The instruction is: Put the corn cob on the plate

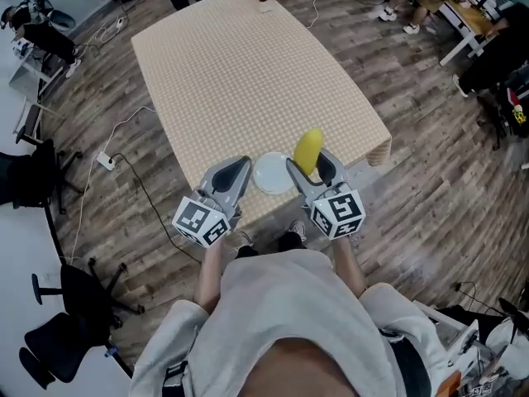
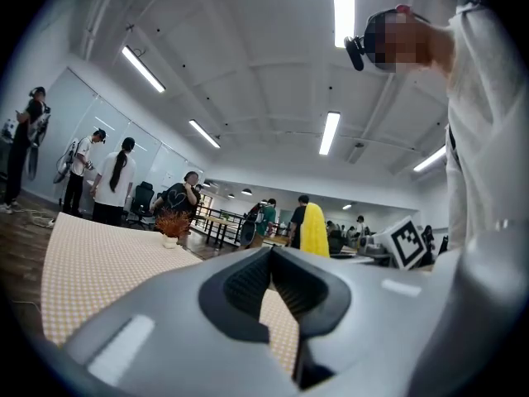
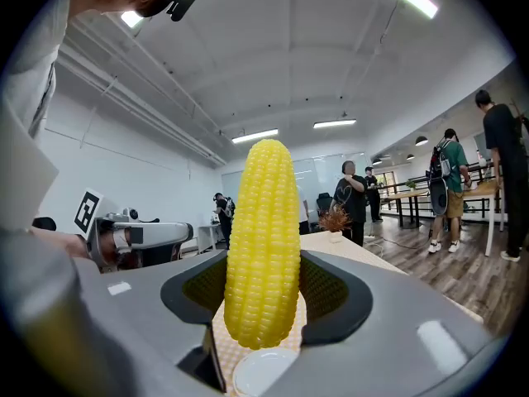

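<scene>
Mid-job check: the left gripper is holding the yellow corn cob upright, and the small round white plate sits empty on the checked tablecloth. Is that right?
No: the right gripper holds the yellow corn cob upright, as the right gripper view shows; the left gripper is shut and empty. The small round white plate does sit empty on the checked tablecloth.

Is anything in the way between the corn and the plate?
Nothing visible. The corn cob, upright in the right gripper, has a clear gap to the bare plate; the left gripper sits beside it.
</scene>
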The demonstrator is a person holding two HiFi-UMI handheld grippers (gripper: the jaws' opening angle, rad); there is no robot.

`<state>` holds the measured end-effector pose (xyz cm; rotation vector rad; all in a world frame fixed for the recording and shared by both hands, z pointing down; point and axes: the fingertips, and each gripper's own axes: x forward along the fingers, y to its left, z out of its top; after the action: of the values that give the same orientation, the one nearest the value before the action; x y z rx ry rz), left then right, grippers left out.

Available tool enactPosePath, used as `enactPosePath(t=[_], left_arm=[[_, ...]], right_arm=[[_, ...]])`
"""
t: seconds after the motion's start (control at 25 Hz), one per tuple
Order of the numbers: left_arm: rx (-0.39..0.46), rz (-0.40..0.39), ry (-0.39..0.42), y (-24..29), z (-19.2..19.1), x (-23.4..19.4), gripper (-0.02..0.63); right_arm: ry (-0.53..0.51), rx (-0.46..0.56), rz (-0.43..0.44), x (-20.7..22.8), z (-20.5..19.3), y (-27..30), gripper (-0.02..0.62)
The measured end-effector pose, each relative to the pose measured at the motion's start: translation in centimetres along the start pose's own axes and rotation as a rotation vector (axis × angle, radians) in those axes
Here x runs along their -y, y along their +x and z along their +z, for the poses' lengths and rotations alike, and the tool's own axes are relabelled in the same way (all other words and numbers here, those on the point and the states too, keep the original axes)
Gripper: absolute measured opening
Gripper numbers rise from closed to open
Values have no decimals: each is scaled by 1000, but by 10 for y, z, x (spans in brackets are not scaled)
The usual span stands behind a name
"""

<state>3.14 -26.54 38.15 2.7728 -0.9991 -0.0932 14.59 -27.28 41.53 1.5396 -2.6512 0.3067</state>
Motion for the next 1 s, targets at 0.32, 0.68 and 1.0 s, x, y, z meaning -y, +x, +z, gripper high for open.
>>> enactPosePath(t=[0.32,0.68,1.0], left_arm=[[-44,-15,-42,-5,-18,-14,8],[-133,-27,-121,-18,-68,-20,8],[-201,-17,-176,-26,-115,-23,8]], right_arm=[[49,-69,-16,-6,-33,7,256],[144,-196,-41,-18,-106,2,256],[194,-297,-24,-21,-164,-6,256]])
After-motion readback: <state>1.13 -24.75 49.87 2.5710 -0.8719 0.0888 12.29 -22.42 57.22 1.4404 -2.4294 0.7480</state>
